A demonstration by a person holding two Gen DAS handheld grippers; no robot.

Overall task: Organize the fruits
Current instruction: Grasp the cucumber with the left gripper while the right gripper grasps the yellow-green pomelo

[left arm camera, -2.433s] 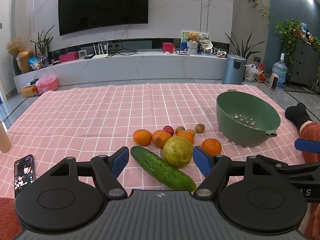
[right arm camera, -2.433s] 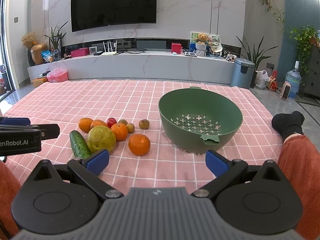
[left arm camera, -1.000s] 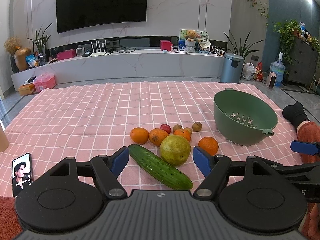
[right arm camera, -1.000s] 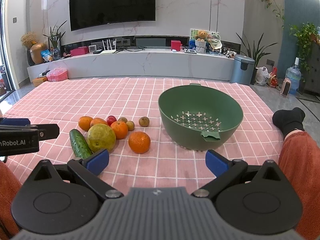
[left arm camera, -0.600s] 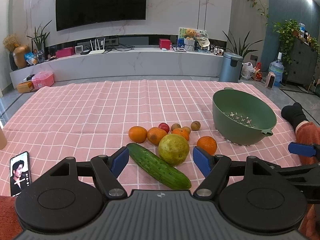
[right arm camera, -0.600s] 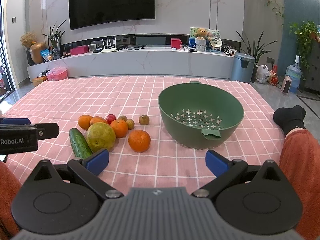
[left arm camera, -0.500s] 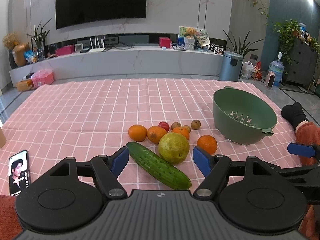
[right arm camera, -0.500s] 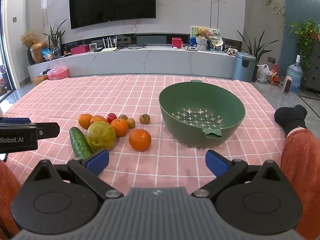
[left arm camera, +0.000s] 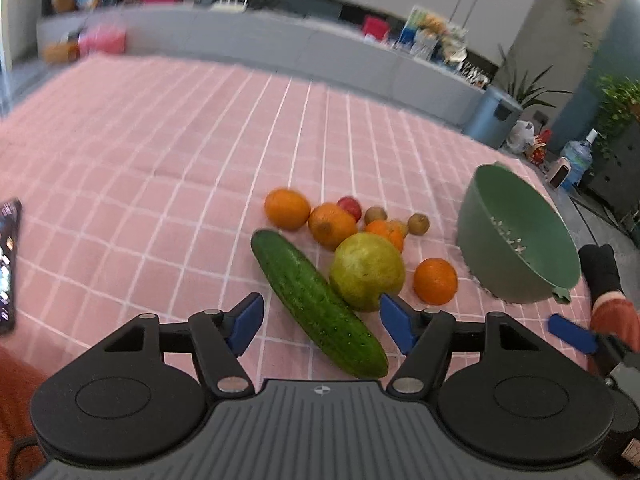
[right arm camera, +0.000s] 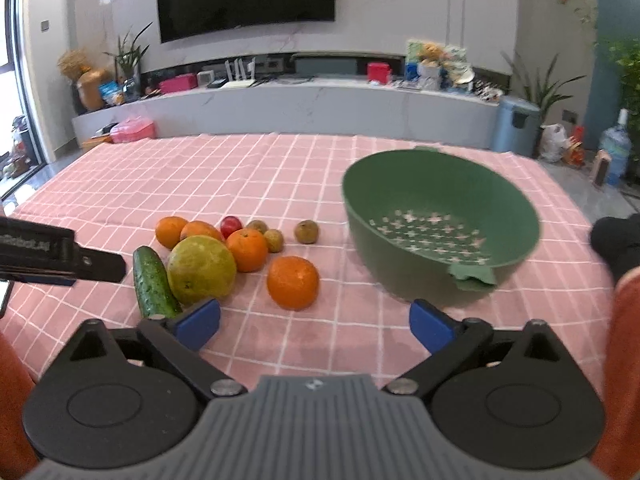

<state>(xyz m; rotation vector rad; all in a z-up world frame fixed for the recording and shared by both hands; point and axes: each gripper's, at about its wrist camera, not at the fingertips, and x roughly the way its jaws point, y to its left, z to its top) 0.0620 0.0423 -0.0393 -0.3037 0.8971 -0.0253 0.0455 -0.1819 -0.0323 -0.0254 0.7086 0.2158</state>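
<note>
A cucumber (left arm camera: pixel 318 302), a large yellow-green fruit (left arm camera: pixel 366 270), several oranges (left arm camera: pixel 435 281), a red fruit (left arm camera: pixel 350 207) and small brown fruits (left arm camera: pixel 418 223) lie together on the pink checked cloth (left arm camera: pixel 160 152). An empty green colander (left arm camera: pixel 516 236) stands to their right. My left gripper (left arm camera: pixel 322 322) is open, its fingers on either side of the cucumber's near end, above it. My right gripper (right arm camera: pixel 314 326) is open and empty, just short of the nearest orange (right arm camera: pixel 293 282), with the colander (right arm camera: pixel 440 220) to its right.
A phone (left arm camera: pixel 7 264) lies on the cloth at the far left. A person's leg and black sock (right arm camera: pixel 618 240) are at the right edge. A low TV cabinet (right arm camera: pixel 300 108) and a bin (right arm camera: pixel 516 126) stand beyond the cloth.
My left gripper has tilted down and moved closer to the cucumber. My right gripper has moved forward toward the fruits and colander. Both stay open.
</note>
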